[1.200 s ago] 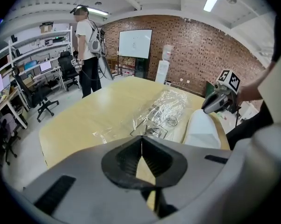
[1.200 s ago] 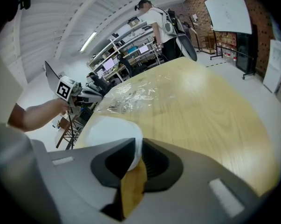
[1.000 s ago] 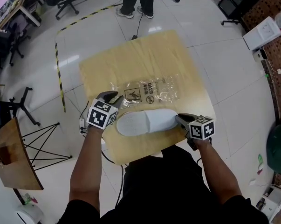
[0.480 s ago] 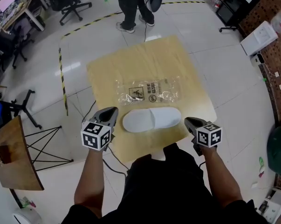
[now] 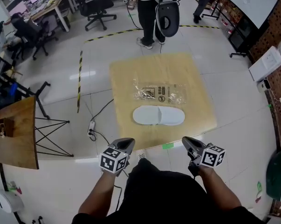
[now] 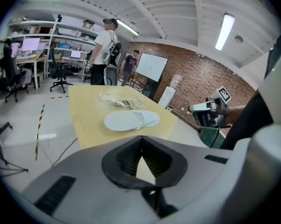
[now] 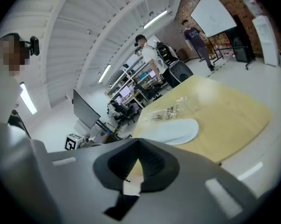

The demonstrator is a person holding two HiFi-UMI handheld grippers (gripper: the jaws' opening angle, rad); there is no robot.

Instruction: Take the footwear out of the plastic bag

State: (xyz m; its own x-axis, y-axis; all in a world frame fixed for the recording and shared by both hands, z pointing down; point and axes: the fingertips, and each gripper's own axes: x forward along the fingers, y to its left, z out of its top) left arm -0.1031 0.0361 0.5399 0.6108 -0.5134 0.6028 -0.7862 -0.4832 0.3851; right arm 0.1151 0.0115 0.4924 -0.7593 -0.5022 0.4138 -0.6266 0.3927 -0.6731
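Grey plastic with black pads, the left gripper (image 5: 125, 143) is showing its jaws pressed tip to tip after just closing, with nothing caught between them. The right gripper (image 5: 189, 144) is matching it: its jaws have just been closing too and are now meeting on empty air. Each is carrying its cube of black-and-white square markers, and both are hovering off the near edge of the pale wooden square table (image 5: 131, 73), over the glossy white tiled floor (image 5: 233, 87), well apart from anything on the tabletop.

Beyond the grippers, the flat white slippers (image 5: 159, 116) are lying on the near half of the table, overlapping each other in the left gripper view, fully outside the bag. Just past them, the clear crinkled plastic bag with black printed symbols (image 5: 160, 92) is lying flat and slack near the table's middle.

A small green tape strip (image 5: 167, 146) is sitting on the floor between the grippers and the table's edge. To the left, a white power strip (image 5: 91, 129) is resting on the tiles with its cable trailing away, and a brown wooden board on a black wire stand (image 5: 14, 134) is standing further out. Yellow-and-black striped tape (image 5: 79, 78) is running across the floor, and a person in dark trousers (image 5: 147, 13) is standing behind the table.
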